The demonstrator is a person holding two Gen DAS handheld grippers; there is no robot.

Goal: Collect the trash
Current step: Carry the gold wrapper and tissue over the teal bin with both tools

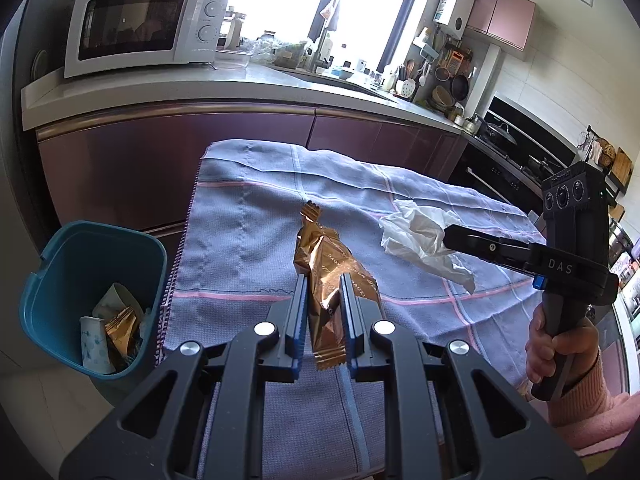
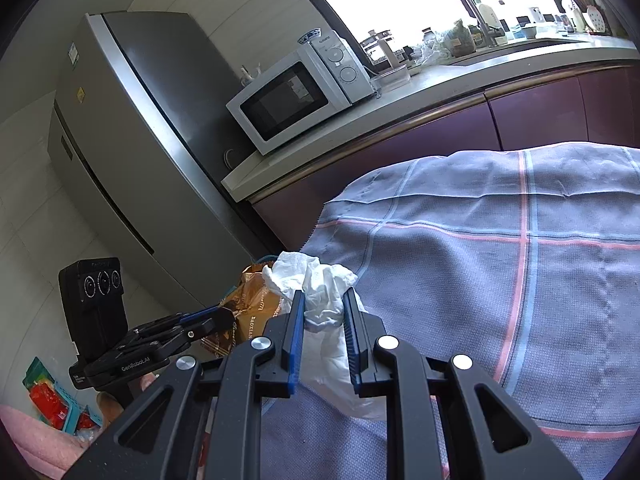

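Kitchen scene, noted from largest to smallest. Cloth-covered table [image 1: 248, 216] is laid with a grey-blue checked cloth and stands in front of purple cabinets; a white microwave [image 1: 144, 24] is seen on the counter behind. Teal bin [image 1: 92, 300] is set on the floor beside the table's left edge and is already partly filled: a paper cup and a gold wrapper are visible inside.

Left gripper [image 1: 323, 284] is closed narrowly on a gold snack wrapper [image 1: 326, 276], which is pinched upright between the blue pads with its lower end hanging below them. Whether its top end touches the cloth cannot be told. Right gripper [image 2: 323, 300] is likewise closed narrowly, on a crumpled white tissue [image 2: 316, 284]; the loose tail of the paper is draped below the jaws, over the cloth.

Step judged in hand: both pieces are gripped and the carry to the bin is under way; no other trash is seen on the cloth. Next move calls for each gripper to be brought over the bin's open mouth before the jaws are parted, left first since it is nearer. The tissue's trailing tail should be cleared past the rim.
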